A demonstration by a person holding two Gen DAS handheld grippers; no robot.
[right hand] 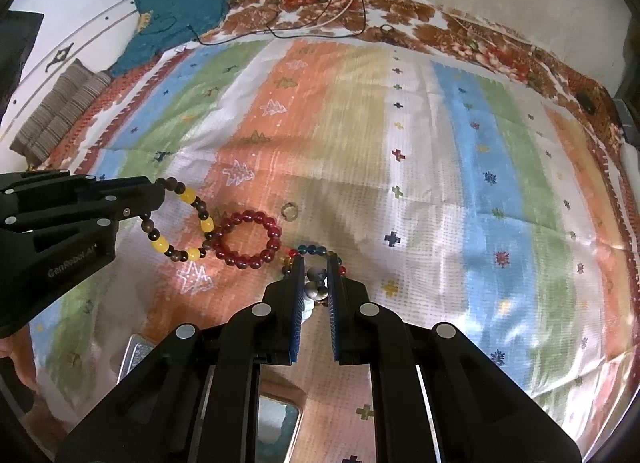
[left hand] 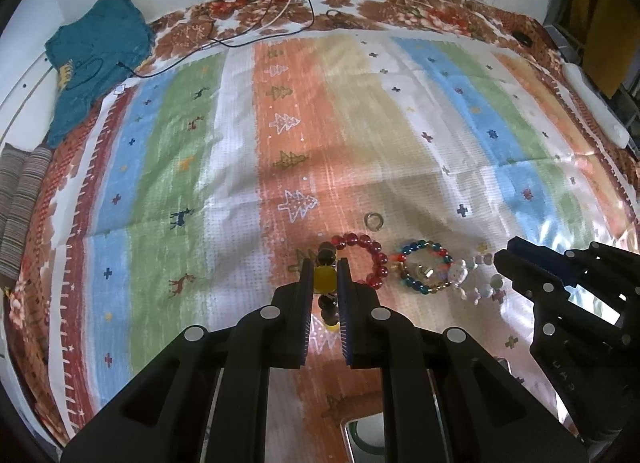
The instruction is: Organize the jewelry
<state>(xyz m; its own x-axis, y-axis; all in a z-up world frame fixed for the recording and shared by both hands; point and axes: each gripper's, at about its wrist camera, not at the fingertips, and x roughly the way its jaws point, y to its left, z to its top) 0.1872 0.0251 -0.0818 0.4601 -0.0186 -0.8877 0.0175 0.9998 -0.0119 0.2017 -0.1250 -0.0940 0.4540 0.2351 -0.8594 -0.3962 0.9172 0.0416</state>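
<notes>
Left wrist view: a yellow-and-brown bead bracelet is pinched by the left gripper, while a pale bead bracelet is clamped in the right gripper.

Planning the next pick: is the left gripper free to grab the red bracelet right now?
Probably not yet. The left gripper is shut on the yellow-and-brown bracelet; the red bracelet lies uncovered on the cloth beside it.
</notes>
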